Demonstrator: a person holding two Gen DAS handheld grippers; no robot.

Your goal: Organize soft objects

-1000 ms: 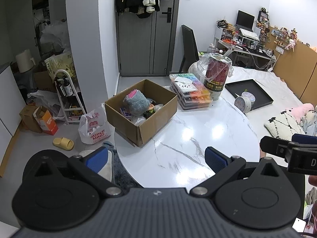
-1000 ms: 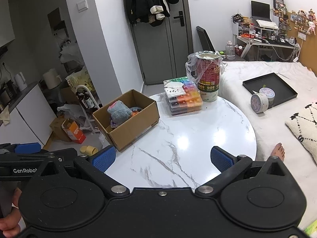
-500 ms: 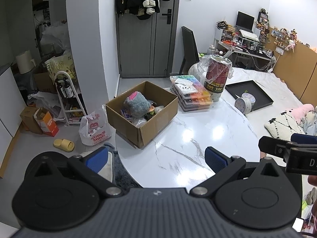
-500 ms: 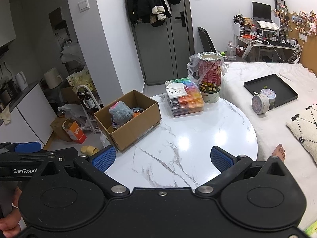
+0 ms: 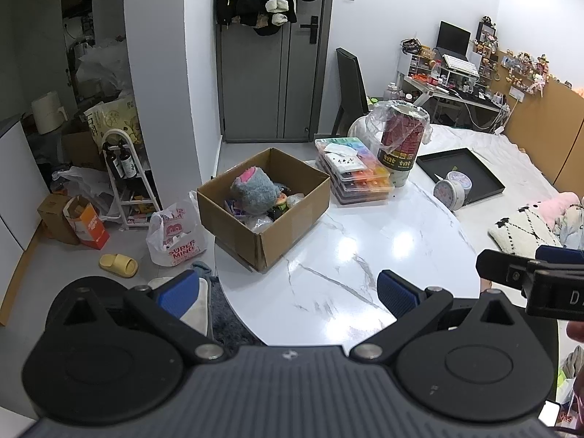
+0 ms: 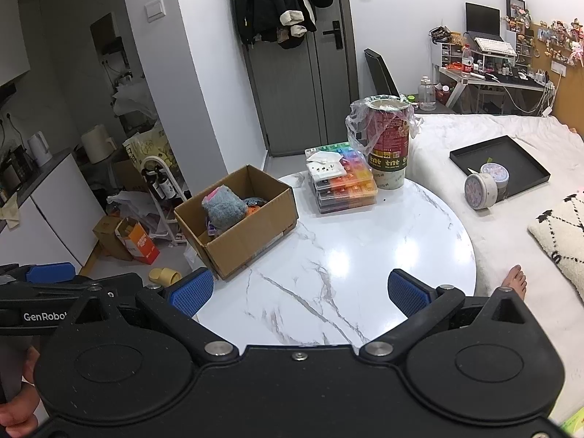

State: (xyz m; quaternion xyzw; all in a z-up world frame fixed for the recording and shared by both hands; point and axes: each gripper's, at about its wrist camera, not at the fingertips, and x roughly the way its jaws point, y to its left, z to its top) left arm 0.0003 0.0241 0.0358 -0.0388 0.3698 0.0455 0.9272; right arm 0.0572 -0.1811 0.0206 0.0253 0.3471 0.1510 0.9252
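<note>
A cardboard box (image 5: 292,215) (image 6: 255,230) stands on the left part of the round white marble table (image 5: 357,255) (image 6: 346,255). In it lies a grey plush toy (image 5: 253,191) (image 6: 222,210) with a pink patch, on top of other small items. My left gripper (image 5: 286,292) is open and empty, held above the table's near edge. My right gripper (image 6: 299,290) is open and empty, also over the near edge. Each gripper shows at the side of the other's view: the right one (image 5: 533,273) and the left one (image 6: 51,284).
A stack of colourful plastic organiser cases (image 5: 356,179) and a red canister wrapped in plastic (image 5: 399,142) stand at the table's far side. A bed on the right holds a black tray (image 5: 471,179), round tins and pillows. Bags, a slipper and a rack clutter the floor on the left.
Both grippers have drifted slightly; the box and table sit a little differently in view. Both stay open and empty.
</note>
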